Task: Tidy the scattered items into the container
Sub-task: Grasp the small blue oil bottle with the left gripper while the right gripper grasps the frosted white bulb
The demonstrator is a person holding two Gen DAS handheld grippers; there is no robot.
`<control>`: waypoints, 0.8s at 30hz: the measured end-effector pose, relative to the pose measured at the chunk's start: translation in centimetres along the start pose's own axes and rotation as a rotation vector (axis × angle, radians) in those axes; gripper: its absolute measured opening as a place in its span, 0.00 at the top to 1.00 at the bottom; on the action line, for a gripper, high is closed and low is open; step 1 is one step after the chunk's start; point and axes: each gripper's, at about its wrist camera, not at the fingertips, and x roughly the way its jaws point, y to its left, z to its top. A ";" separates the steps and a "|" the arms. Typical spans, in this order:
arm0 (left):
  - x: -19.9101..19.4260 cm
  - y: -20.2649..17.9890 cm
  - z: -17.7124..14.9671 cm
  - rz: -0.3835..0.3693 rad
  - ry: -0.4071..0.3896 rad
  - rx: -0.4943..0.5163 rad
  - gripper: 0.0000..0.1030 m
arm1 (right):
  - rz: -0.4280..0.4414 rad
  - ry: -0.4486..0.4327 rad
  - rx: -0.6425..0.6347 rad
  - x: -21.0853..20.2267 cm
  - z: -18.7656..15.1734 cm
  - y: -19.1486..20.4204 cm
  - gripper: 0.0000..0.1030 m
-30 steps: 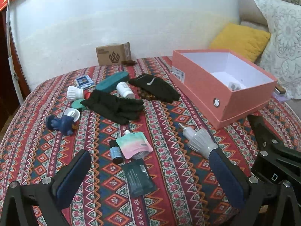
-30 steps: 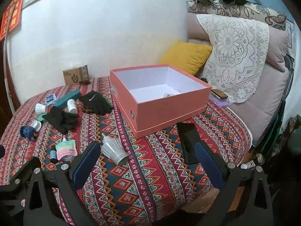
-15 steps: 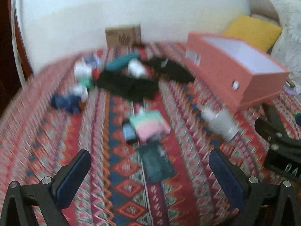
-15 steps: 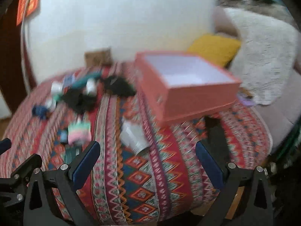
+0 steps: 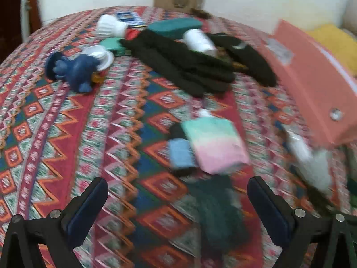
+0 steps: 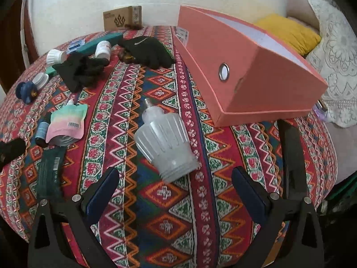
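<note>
The translucent LED bulb housing (image 6: 166, 139) lies on its side on the patterned bedspread (image 6: 169, 201), just in front of the salmon-pink cardboard box (image 6: 252, 76), its narrow screw base toward the box and its wide open mouth toward the right gripper (image 6: 176, 189). It looks like light, thin, ribbed plastic: stiff enough to pinch, likely to roll, and possibly brittle, so a gentle squeeze across the ribbed waist seems safer than one on the slim base. The right gripper's jaws stand wide apart with nothing between them, the housing's mouth lying just ahead of the gap.

Farther from the box on the housing's other side lie a pastel spout pouch (image 6: 67, 122), soft and slippery-looking, a small blue-labelled bottle (image 6: 41, 131) touching it, and a flat dark green sachet (image 6: 50, 174). Beyond are limp black gloves (image 6: 82, 71). The left gripper (image 5: 178, 203) is likewise spread wide and empty, hovering over the sachet.
</note>
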 end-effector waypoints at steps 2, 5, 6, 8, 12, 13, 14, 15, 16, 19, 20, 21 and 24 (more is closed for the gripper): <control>1.2 0.5 0.0 0.035 0.035 0.008 0.01 | 0.009 0.008 -0.006 0.5 0.1 0.0 0.03; 2.7 0.7 -0.5 0.010 0.101 0.015 0.02 | 0.015 0.030 -0.011 1.3 0.1 -0.1 0.07; 3.2 0.5 -0.7 -0.003 0.117 0.021 0.02 | 0.015 0.040 -0.011 1.6 0.1 -0.2 0.09; 3.5 -0.3 -0.7 -0.004 0.111 0.040 0.02 | 0.017 0.057 -0.006 2.3 0.1 -0.2 0.10; 4.3 -1.5 0.0 0.002 0.055 0.114 0.02 | 0.013 0.083 -0.003 3.5 0.2 0.0 0.14; 4.9 -1.5 0.2 0.015 0.058 0.120 0.02 | 0.014 0.085 -0.008 3.7 0.2 0.1 0.16; 5.3 -1.2 0.3 0.020 0.054 0.113 0.02 | 0.017 0.087 -0.012 3.9 0.3 0.3 0.18; 5.7 -1.0 0.4 0.023 0.050 0.103 0.03 | 0.017 0.085 -0.014 4.1 0.4 0.4 0.19; 5.7 -0.9 0.5 0.028 0.041 0.103 0.04 | 0.016 0.081 -0.018 4.2 0.5 0.5 0.19; 5.5 -0.6 0.9 0.040 0.017 0.106 0.18 | 0.021 0.073 -0.025 4.4 0.8 0.8 0.22; 5.4 -0.4 1.0 0.032 0.015 0.102 0.24 | 0.025 0.074 -0.023 4.5 0.9 0.9 0.24; 5.4 -0.3 1.0 0.022 0.014 0.098 0.38 | 0.029 0.074 -0.019 4.5 1.0 0.9 0.26; 5.1 0.2 1.2 -0.008 0.011 0.085 0.73 | 0.036 0.075 -0.013 4.6 1.2 1.1 0.30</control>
